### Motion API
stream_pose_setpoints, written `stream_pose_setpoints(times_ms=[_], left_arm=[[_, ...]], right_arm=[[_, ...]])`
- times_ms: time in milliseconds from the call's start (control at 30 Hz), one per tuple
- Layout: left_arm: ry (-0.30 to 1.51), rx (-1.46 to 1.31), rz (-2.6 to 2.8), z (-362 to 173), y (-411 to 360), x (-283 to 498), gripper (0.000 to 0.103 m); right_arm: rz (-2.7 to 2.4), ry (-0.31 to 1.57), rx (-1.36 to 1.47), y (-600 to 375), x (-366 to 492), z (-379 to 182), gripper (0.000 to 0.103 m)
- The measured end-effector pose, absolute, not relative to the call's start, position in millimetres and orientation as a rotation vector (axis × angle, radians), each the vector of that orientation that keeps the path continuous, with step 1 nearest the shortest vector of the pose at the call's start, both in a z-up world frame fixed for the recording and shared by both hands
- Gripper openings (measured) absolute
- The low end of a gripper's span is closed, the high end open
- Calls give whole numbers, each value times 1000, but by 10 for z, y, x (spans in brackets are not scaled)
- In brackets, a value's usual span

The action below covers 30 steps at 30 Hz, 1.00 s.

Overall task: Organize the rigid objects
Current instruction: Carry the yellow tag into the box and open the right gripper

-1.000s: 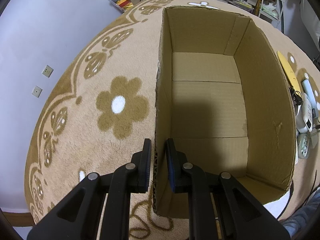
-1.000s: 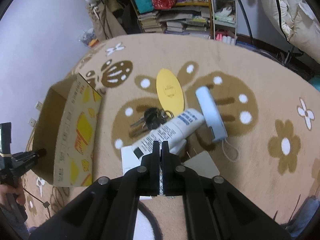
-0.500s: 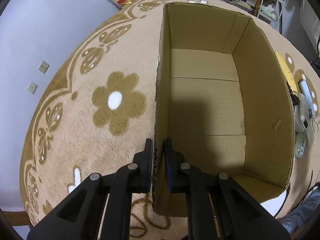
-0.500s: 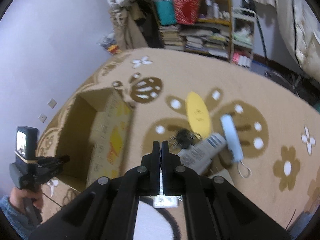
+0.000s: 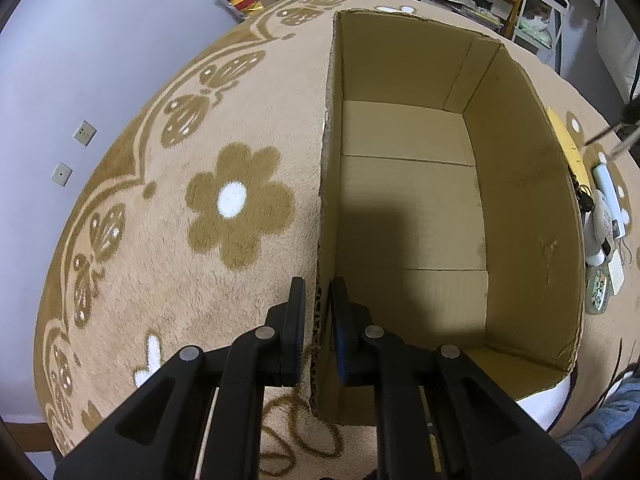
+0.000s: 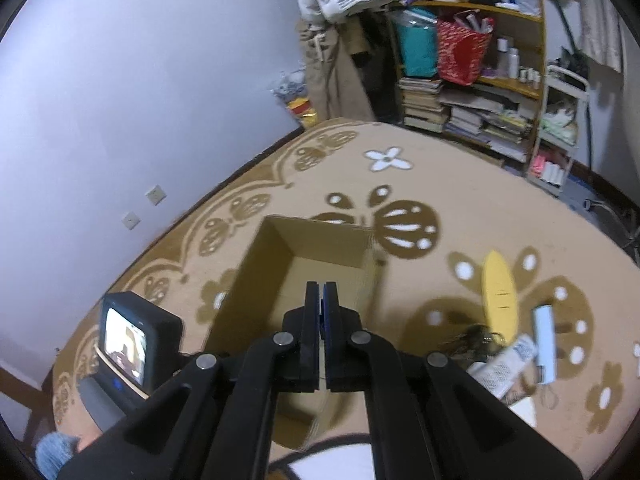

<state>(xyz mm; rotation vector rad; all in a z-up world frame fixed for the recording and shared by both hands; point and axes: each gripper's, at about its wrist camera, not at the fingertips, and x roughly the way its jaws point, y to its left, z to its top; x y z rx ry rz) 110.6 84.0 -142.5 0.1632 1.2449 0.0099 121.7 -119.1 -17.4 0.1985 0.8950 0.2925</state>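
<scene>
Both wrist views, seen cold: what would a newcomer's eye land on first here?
The open cardboard box on the flower-patterned rug dominates; nothing shows on its visible floor, and the left gripper is clamped on its near wall. In the right wrist view the right gripper is shut over the box with nothing visible between its fingers. Right of the box lies a cluster: a yellow oval piece, keys, a white tube.

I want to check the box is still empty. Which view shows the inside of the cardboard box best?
The left wrist view: it looks straight down into the cardboard box, whose whole floor is bare. In the right wrist view the right gripper covers much of the box.
</scene>
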Motion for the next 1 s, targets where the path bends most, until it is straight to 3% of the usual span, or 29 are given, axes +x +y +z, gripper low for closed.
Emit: stream_pose_setpoints(times_ms=[433, 767, 800, 900, 967, 1000], left_arm=[[1286, 144, 20, -1501, 858, 1099, 12], [1245, 141, 25, -1380, 796, 1072, 12], [1243, 137, 32, -1374, 802, 1066, 12], [1227, 136, 45, -1325, 802, 1047, 12], [1232, 135, 45, -1325, 803, 1049, 12], [1235, 138, 49, -1329, 800, 1049, 12]], right_arm=[[316, 1065, 159, -910, 1277, -886, 3], [330, 1084, 96, -782, 1244, -995, 5], [310, 1082, 90, -788, 1237, -979, 7], [271, 1047, 86, -838, 1160, -883, 30], [276, 1024, 100, -889, 1128, -823, 55], [269, 1010, 106, -929, 1105, -786, 60]])
